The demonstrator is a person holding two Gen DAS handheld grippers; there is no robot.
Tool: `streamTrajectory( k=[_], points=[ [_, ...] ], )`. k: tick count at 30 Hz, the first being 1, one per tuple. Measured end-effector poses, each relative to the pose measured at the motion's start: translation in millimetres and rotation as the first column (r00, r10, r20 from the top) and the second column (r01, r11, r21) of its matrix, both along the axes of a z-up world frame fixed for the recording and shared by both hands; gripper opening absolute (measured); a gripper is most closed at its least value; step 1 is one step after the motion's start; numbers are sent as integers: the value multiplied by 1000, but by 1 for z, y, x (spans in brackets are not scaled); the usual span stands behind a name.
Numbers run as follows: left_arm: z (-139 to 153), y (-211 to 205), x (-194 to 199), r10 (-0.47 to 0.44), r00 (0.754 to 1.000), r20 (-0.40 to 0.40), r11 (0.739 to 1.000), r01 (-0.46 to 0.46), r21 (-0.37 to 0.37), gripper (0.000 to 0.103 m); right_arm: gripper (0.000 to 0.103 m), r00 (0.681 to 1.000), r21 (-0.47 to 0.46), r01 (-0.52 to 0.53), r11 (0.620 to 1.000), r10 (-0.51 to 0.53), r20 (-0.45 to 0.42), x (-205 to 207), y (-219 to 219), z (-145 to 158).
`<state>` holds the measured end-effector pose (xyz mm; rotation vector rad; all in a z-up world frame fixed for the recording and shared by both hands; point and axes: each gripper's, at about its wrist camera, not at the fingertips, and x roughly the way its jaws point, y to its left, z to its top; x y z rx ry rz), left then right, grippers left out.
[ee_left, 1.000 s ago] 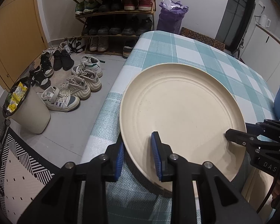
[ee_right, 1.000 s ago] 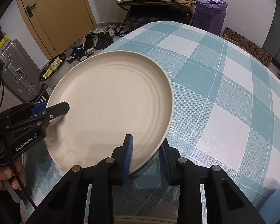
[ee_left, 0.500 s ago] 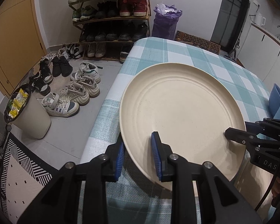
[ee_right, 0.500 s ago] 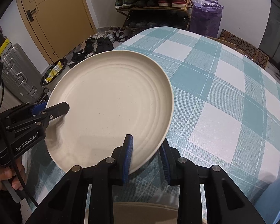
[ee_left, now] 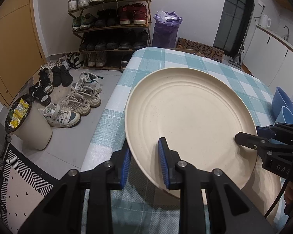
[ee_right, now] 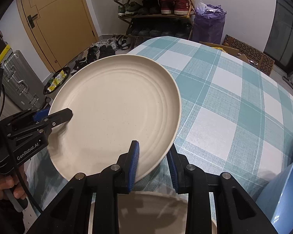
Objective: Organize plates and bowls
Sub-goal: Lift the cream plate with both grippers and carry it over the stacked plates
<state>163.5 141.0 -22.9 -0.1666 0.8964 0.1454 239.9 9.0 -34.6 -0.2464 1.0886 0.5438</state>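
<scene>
Plate: a large cream plate [ee_left: 191,120] with ridged rings, held clear of the table between my two grippers, tilted so its face is turned toward me.
Left gripper [ee_left: 144,167]: my blue pads are clamped on the plate's near-left rim, one pad on the face, the other on the underside.
Right gripper [ee_right: 153,167]: clamped on the plate's rim on the opposite side, one pad on the face, the other under the edge; in the left wrist view its black finger lies on the plate's right edge.
Second plate [ee_right: 146,210]: another cream plate lies on the table below the lifted one, partly hidden by my right gripper.
Bowls: blue bowls [ee_left: 285,105] stand on the table's right side, near the right gripper.
Table: covered by a teal and white checked cloth [ee_right: 234,97], mostly bare beyond the plate.
Hand: fingers of the person's left hand [ee_right: 4,185] wrap the left gripper's handle at the edge of the right wrist view.
Surroundings: a shoe rack [ee_left: 111,19], loose shoes on the floor, a bin [ee_left: 29,128] and a purple bag [ee_left: 166,29].
</scene>
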Motion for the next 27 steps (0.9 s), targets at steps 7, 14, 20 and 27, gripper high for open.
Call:
streamTrajectory(
  k=[7, 14, 20, 27],
  points=[
    [12, -9, -11, -15, 1000, 22, 1000, 14, 7, 26, 29, 1000, 5, 7, 1000, -7, 21, -14, -7, 14],
    [19, -18, -21, -34, 999, 40, 999, 34, 5, 26, 29, 999, 1, 19, 1000, -19, 45, -27, -17, 26],
    [23, -28, -27, -54, 998, 44, 998, 53, 14, 26, 29, 998, -4, 35, 999, -35, 55, -41, -26, 31],
    [27, -40, -35, -78, 996, 51, 997, 76, 24, 26, 29, 997, 9, 54, 999, -54, 61, -54, -39, 35]
  ],
)
